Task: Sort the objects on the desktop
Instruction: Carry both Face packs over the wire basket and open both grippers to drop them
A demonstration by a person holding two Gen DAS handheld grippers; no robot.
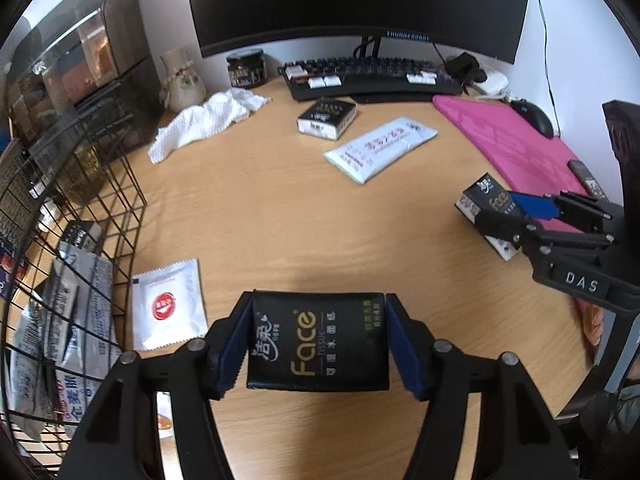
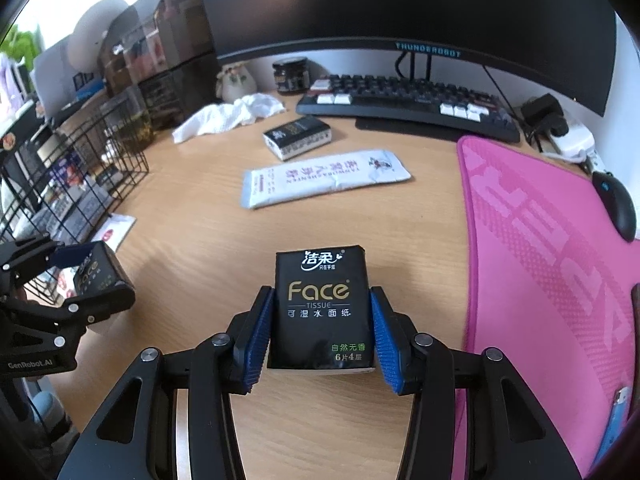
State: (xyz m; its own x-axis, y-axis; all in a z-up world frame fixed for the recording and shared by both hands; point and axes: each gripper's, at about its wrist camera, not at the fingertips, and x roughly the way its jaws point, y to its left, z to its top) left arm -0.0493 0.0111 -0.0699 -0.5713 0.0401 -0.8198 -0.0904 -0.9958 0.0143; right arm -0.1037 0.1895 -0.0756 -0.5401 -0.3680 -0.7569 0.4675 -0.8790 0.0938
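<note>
- The left wrist view looks down into the wire basket (image 1: 72, 240) at nine o'clock, showing the paper sachets and small packs lying inside; the right wrist view shows that basket only side-on at ten o'clock.
- The right wrist view shows a blue lighter (image 2: 616, 420) at four o'clock on the pink mouse mat (image 2: 540, 240); the left wrist view does not show it.
- The left gripper (image 1: 318, 344) is clamped on a black Face tissue pack (image 1: 318, 342) gripped across its long side, both blue pads pressing its ends, at six o'clock just above the wooden desk (image 1: 280, 220).
- The right gripper (image 2: 322, 332) is clamped on a second black Face tissue pack (image 2: 322, 308) gripped across its narrow side, at six o'clock beside the mat's left edge.
- Whether either pack touches the desk I cannot tell.
- Black Face tissue packs on view: three, one in each gripper and a third black tissue pack (image 1: 326, 118) lying at twelve o'clock, in front of the keyboard (image 1: 372, 78).
- One long white wipes packet (image 1: 380, 148) lies just right of that third pack.
- One white square sachet (image 1: 170, 304) lies at eight o'clock beside the basket.
- One crumpled white cloth (image 1: 208, 120), one dark jar (image 1: 247, 68), one black mouse (image 1: 538, 118), one monitor (image 1: 360, 4).
</note>
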